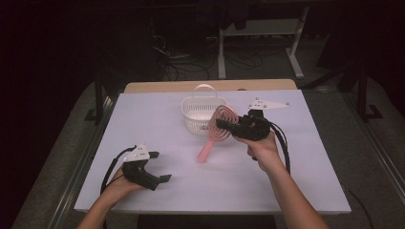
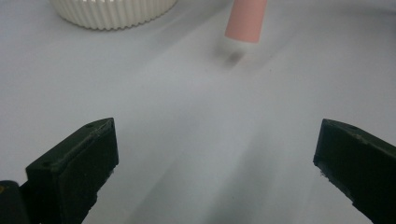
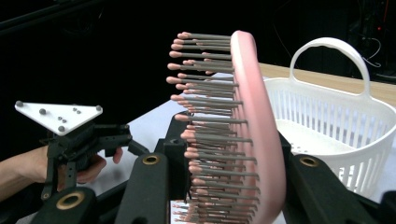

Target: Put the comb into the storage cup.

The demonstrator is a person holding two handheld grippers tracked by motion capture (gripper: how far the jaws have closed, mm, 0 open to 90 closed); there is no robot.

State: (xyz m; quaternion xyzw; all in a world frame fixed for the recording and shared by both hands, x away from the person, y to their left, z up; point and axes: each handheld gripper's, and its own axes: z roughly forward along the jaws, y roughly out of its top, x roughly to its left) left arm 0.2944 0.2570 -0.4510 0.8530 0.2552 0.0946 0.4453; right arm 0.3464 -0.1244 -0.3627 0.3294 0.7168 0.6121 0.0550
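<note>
**Spotter:** High view first, from the left. Your left gripper [image 1: 160, 167] sits low near the front left of the white table [image 1: 143, 114], with nothing between its jaws.

**Checker:** Agreed. In the left gripper view the two black jaws stand wide apart over bare tabletop; ahead of them you can see the tip of the pink handle and the ribbed wall of the basket [image 2: 114, 11].

**Spotter:** Moving right: your pink hairbrush [image 1: 216, 130] slants up from the table, its handle end down on the surface and its round head raised just in front of the white basket [image 1: 203, 112].

**Checker:** Your right gripper [image 1: 228, 125] is clamped on that head. In the right gripper view the jaws squeeze the brush head [image 3: 254, 140] from both sides, bristles facing left, with the basket [image 3: 336, 135] just behind it.
</note>
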